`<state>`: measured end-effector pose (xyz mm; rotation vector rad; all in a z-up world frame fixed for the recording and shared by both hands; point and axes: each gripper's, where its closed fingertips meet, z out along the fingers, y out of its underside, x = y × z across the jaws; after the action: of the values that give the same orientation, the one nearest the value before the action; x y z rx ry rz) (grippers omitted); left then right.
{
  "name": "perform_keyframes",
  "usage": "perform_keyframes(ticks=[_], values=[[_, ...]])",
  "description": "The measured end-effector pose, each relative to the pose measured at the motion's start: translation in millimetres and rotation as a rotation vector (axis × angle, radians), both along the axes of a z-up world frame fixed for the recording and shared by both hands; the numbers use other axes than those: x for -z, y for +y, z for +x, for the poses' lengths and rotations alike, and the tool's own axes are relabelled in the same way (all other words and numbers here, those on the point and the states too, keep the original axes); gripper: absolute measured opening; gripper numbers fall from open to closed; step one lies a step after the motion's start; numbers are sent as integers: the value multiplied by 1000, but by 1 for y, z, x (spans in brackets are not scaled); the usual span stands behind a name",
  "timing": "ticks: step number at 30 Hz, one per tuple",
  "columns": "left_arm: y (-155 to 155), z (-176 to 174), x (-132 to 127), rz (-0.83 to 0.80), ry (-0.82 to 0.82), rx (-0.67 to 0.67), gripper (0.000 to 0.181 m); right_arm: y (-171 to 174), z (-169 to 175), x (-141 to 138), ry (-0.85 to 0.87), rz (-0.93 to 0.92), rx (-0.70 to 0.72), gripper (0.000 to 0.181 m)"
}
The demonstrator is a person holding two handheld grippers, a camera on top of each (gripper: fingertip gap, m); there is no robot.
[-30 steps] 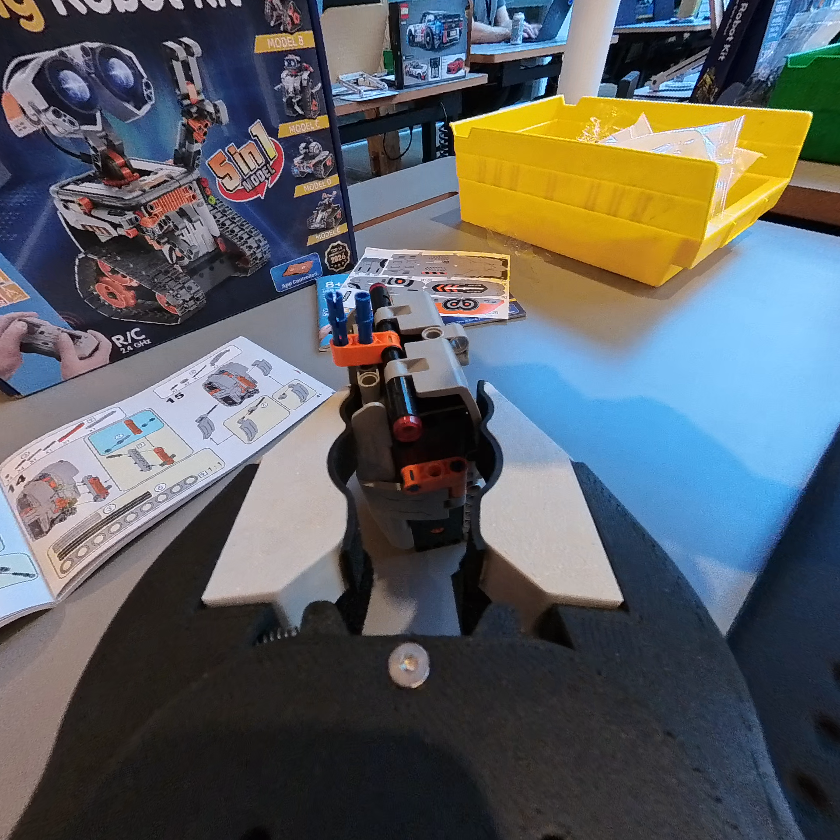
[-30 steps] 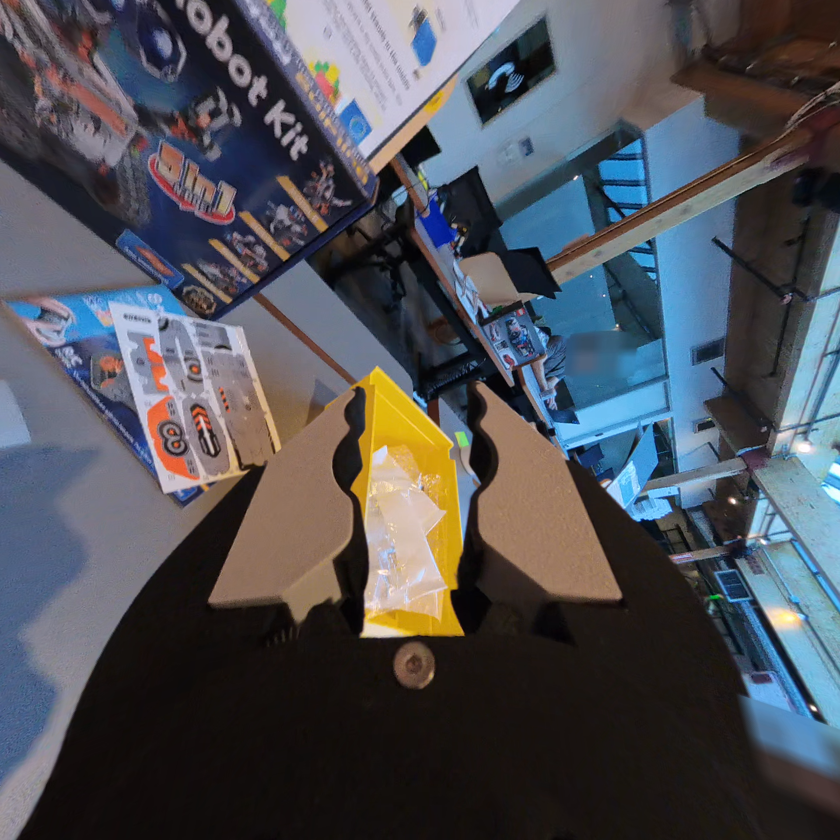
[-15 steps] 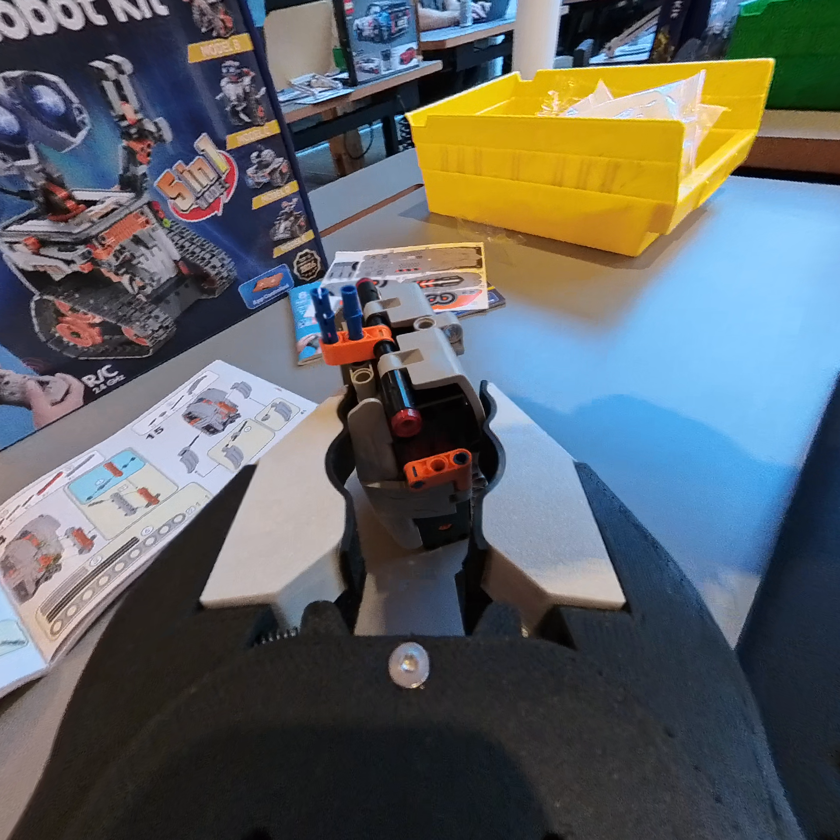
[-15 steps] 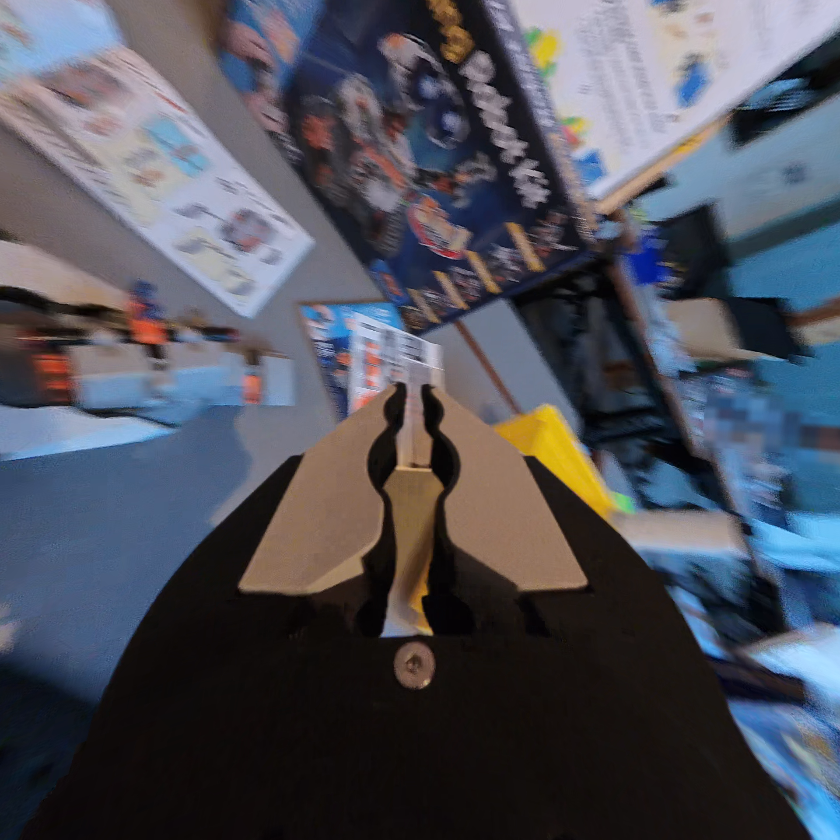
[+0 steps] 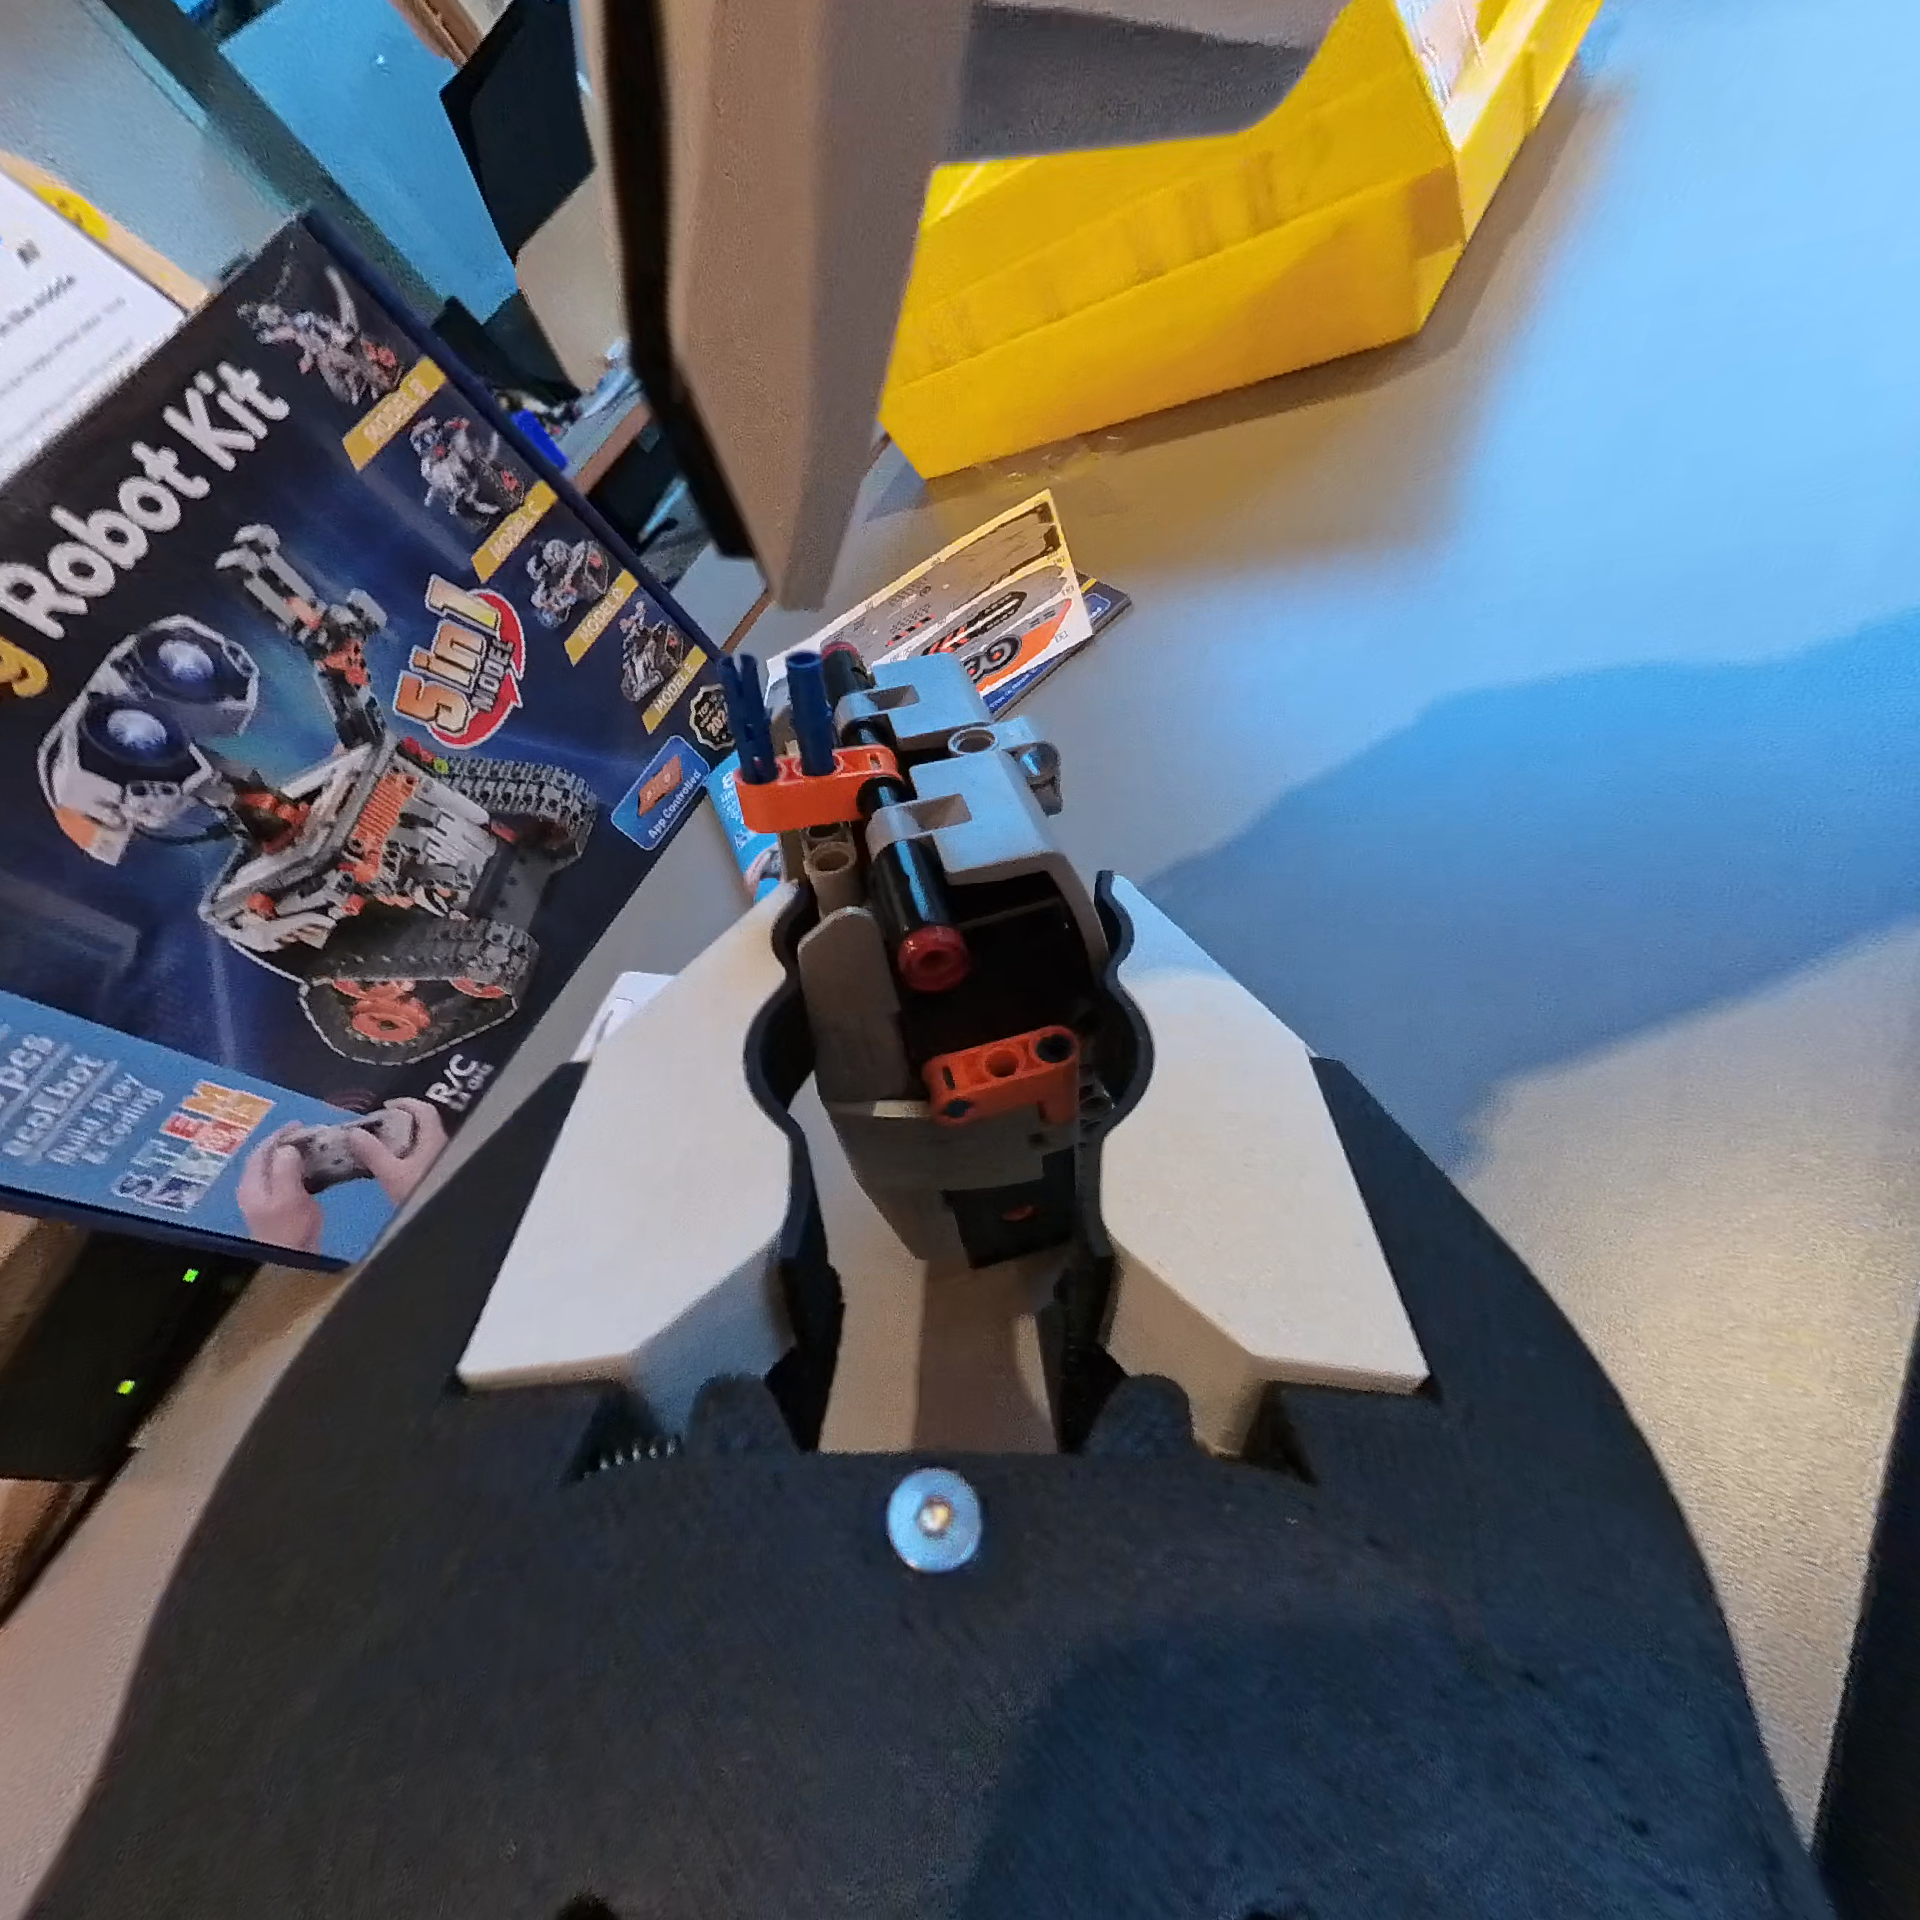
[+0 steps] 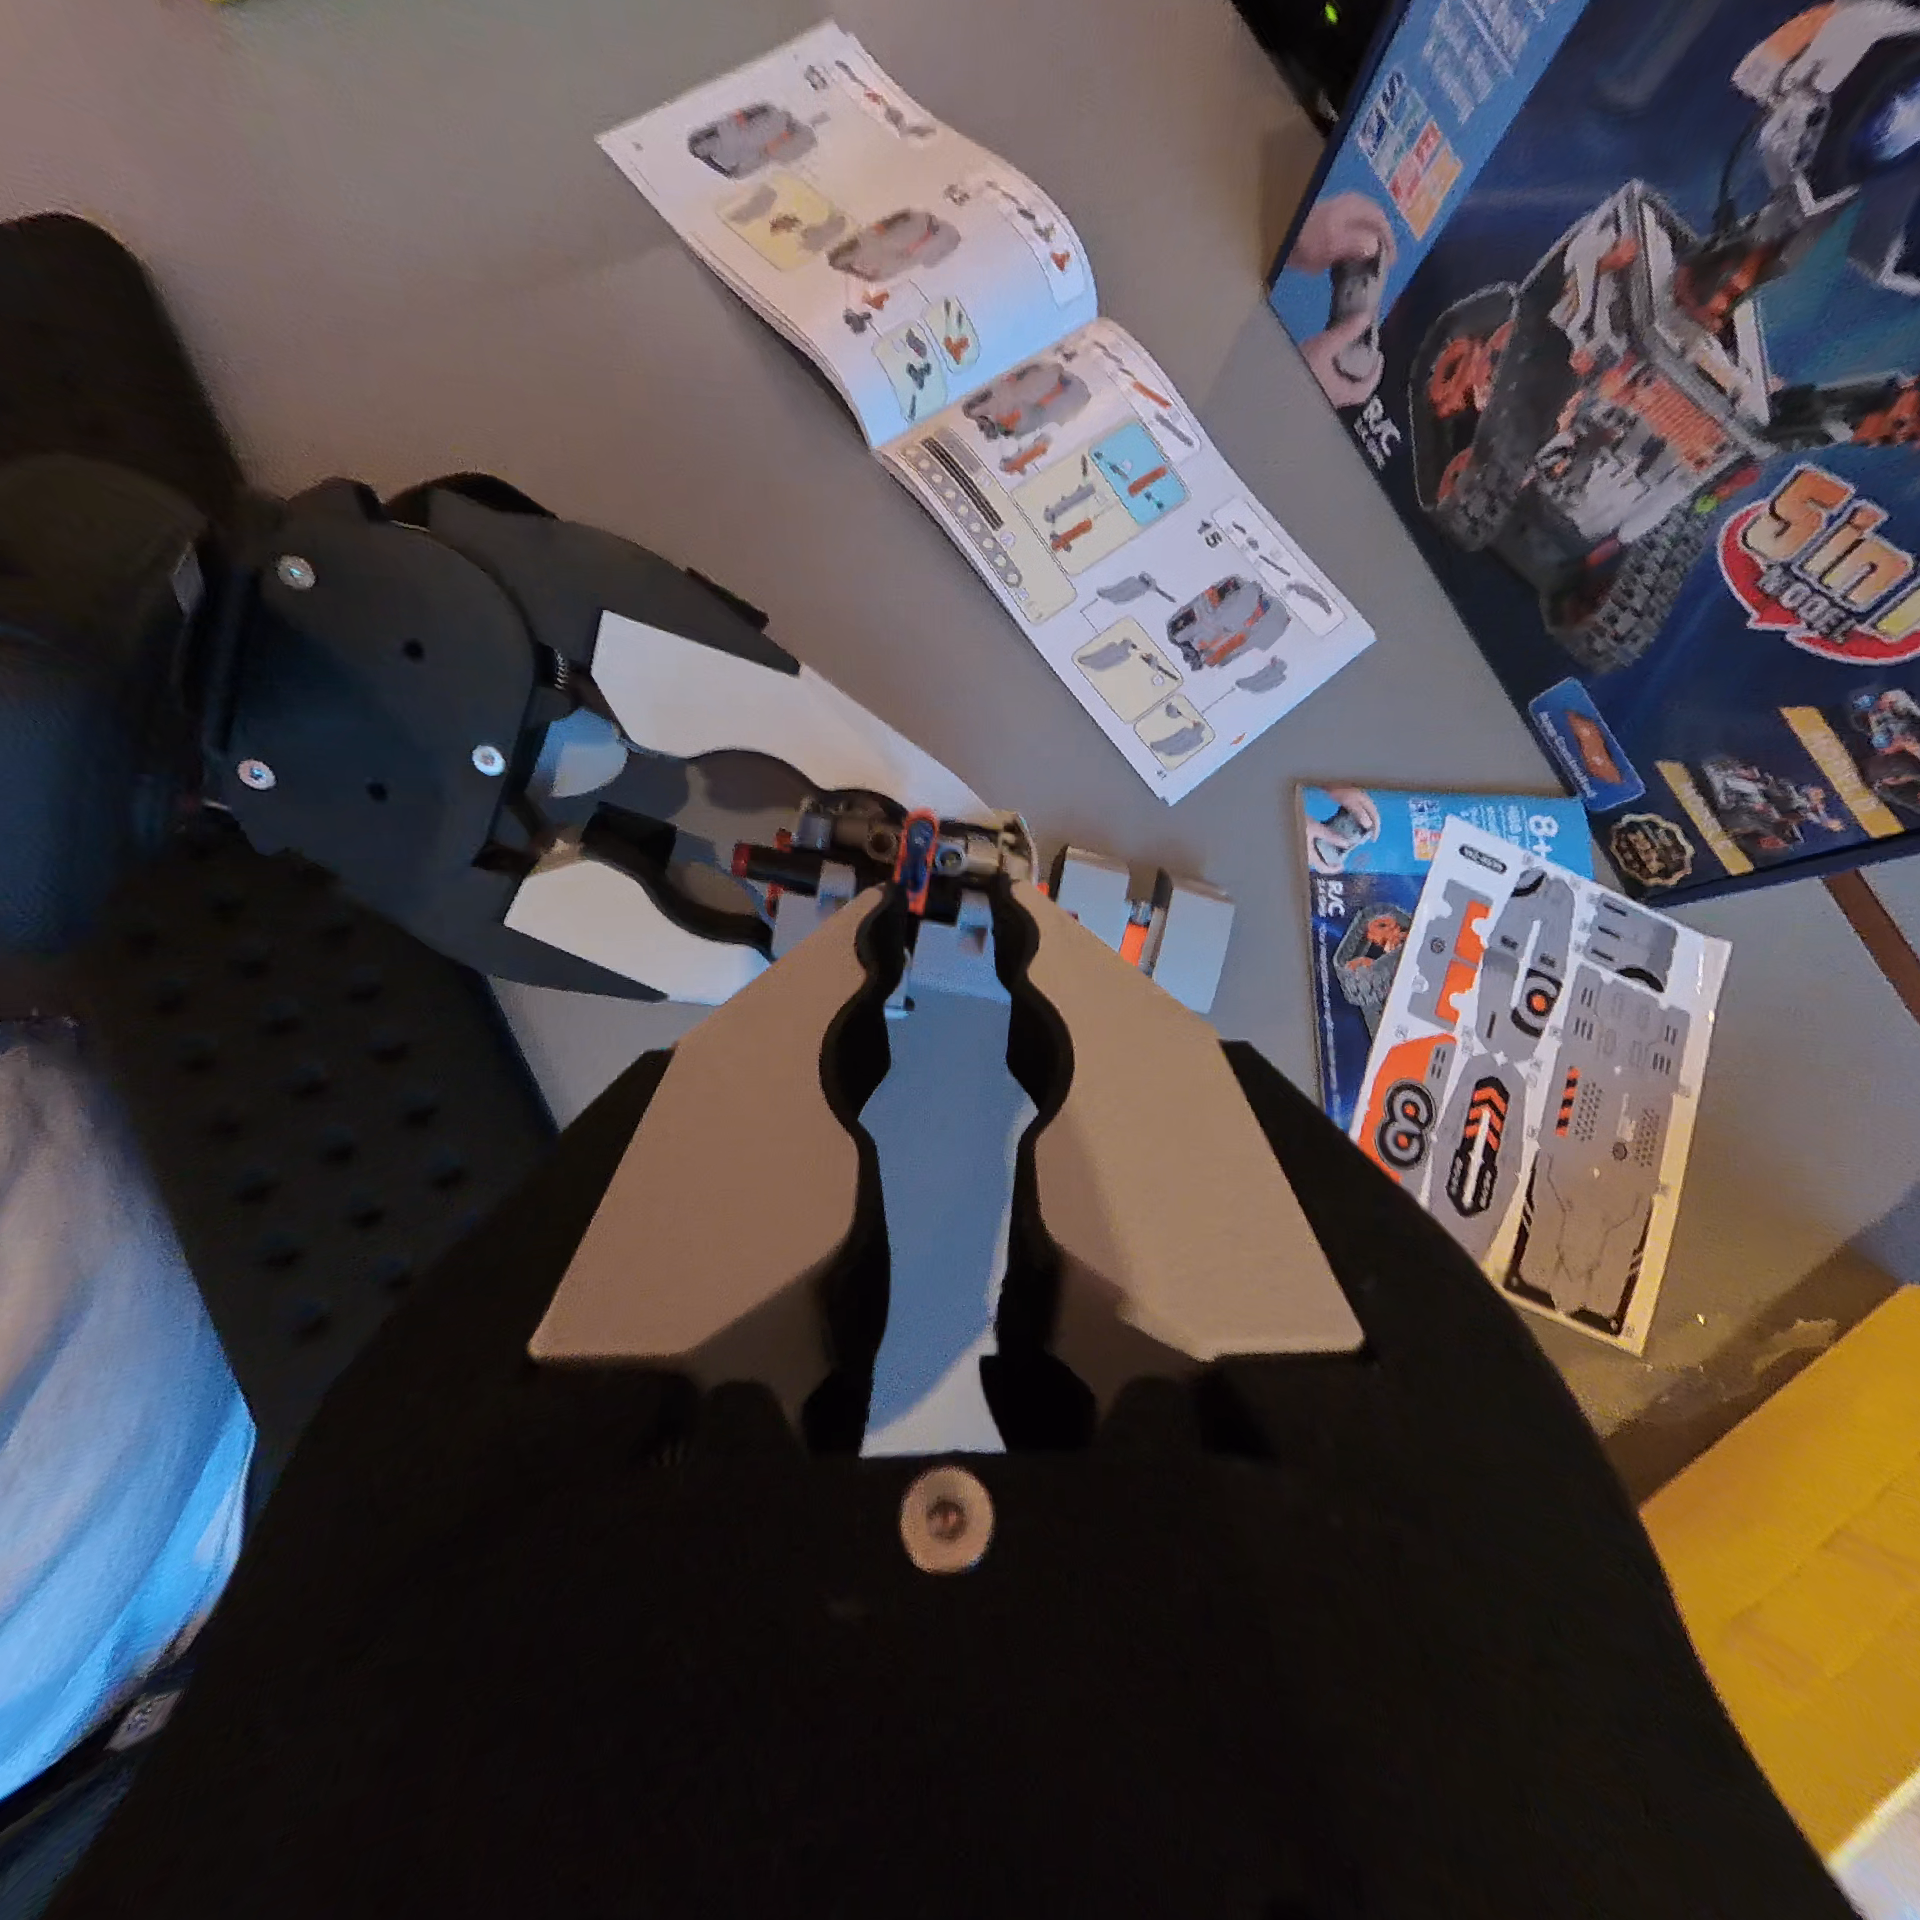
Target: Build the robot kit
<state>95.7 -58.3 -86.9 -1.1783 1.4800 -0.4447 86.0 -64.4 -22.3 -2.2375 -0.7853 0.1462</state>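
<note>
Right wrist view: second gripper arrives at the held model

Right gripper, pointed at the yellow bin a second ago, now reaches the brick assembly, jaws narrowly parted around its orange beam. Left gripper stays clamped on the assembly above the grey table.
</note>
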Motion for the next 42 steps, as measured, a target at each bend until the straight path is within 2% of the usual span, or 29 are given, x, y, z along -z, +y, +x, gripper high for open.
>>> perform_keyframes(ticks=[7,11,20,26,31,42], values=[[-8,2,2,98,33,-5,51,-12,-2,10,6,16,25,15],[-8,3,2,98,33,3,51,-12,-4,10,46,51,44,5],[-9,3,3,82,33,13,51,-12,-3,16,128,32,99,4],[-9,4,3,68,38,12,51,-10,-3,16,133,51,140,4],[-13,6,4,110,67,15,51,-14,0,20,116,8,133,4],[-11,5,4,75,68,4,50,-11,-1,20,93,13,114,4]])
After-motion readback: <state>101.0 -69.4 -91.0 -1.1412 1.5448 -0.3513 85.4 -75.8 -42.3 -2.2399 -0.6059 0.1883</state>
